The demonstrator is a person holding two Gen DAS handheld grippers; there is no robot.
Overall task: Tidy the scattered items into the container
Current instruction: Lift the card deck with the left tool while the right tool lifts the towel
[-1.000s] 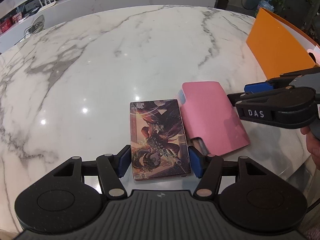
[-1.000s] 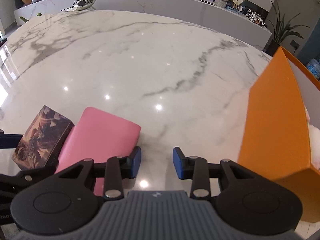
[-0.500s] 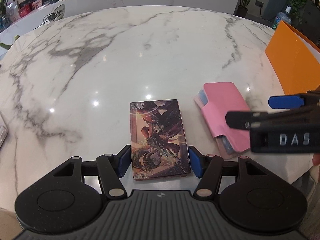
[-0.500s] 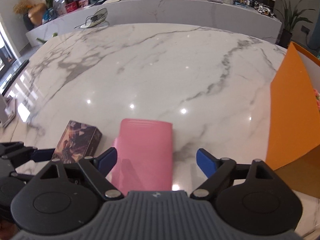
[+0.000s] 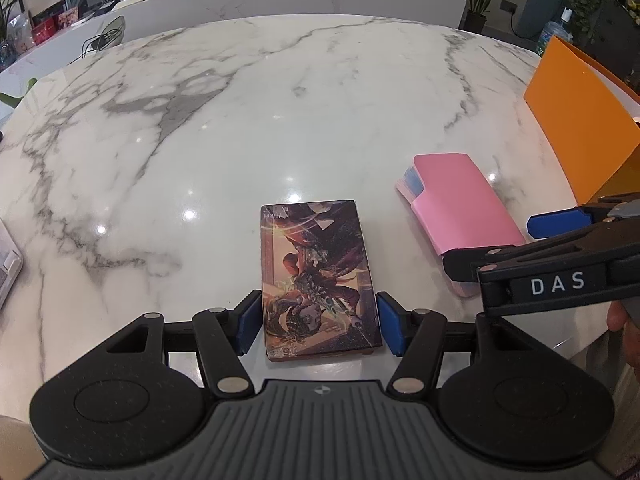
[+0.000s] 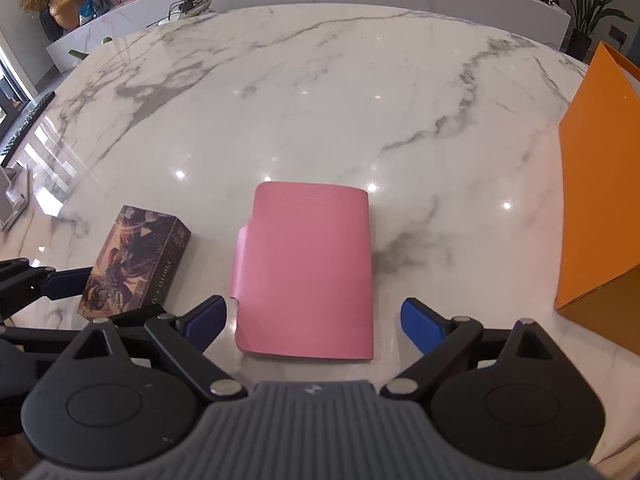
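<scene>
Left gripper (image 5: 319,328): blue pads sit against both long sides of the illustrated card box (image 5: 318,280), at its near end. Pads touch or all but touch the box; clamped on it as far as the left wrist view shows. Box lies flat on the marble worktop (image 5: 240,128), long axis pointing away from the camera.

Right gripper (image 6: 314,322): fingers spread wide, one blue pad on each side of the near end of the pink card holder (image 6: 306,272), a clear gap on both sides. Nothing gripped. Holder lies flat on the worktop, short edge toward the camera.

From the left wrist view, the pink holder (image 5: 460,204) sits to the right of the box, apart from it, angled, with blue and white card edges showing at its far left corner. The right gripper (image 5: 500,242) reaches in over its near end; black body marked "DAS".

From the right wrist view, the box (image 6: 136,260) sits left of the holder, near but not touching, with the left gripper's blue pad (image 6: 66,280) at its side.

Orange container (image 6: 600,184) stands at the right edge of the worktop, well apart from both items, open top, pale interior. Also seen at far right from the left (image 5: 580,136).

Potted plant (image 6: 582,12) beyond the far counter.
</scene>
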